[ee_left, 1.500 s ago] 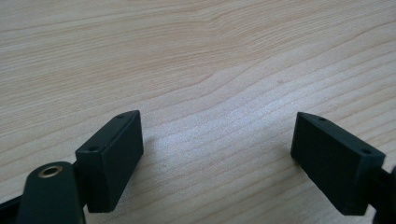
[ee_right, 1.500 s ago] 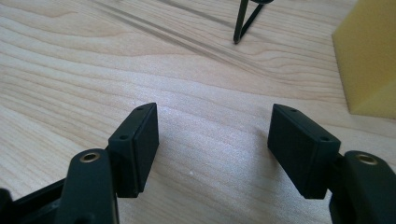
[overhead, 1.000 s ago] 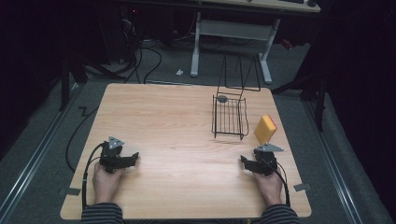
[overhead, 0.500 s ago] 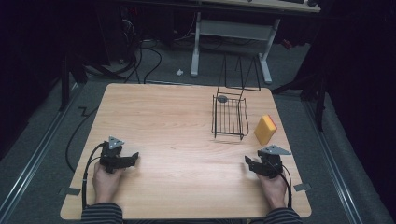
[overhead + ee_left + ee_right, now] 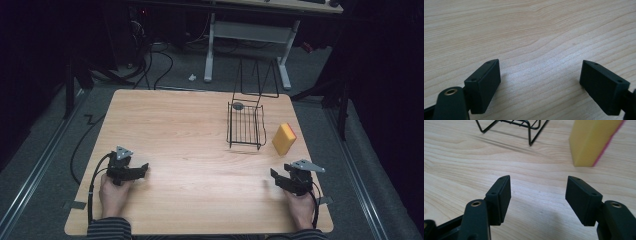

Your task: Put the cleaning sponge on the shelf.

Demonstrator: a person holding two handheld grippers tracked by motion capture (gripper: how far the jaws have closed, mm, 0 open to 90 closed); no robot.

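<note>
A person sits at a light wooden table (image 5: pixel 190 150), holding a two-jaw gripper in each hand. The right gripper (image 5: pixel 276 176) sits near the table's near right corner, and its jaws have just been closing a little; they stand apart with nothing between them, only bare wood under them. Ahead of it, near but not touching, a yellow sponge (image 5: pixel 284 138) stands upright on one narrow edge, with a thin pink scouring layer along one face, which the right gripper view (image 5: pixel 594 140) shows close up. Just beside the sponge, toward the table's middle, stands a black wire basket (image 5: pixel 246 125); a small grey round thing (image 5: pixel 238 105) lies at its far end, too small to identify. The left gripper (image 5: pixel 144 168) rests near the near left corner, well apart from all of this, its jaws wide apart over bare table.

The sponge looks light and soft; it should squash under pressure and is not fragile. Standing on edge, it may tip at a nudge. The likeliest hold is across its two broad faces, near the middle, with a gentle squeeze.
</note>
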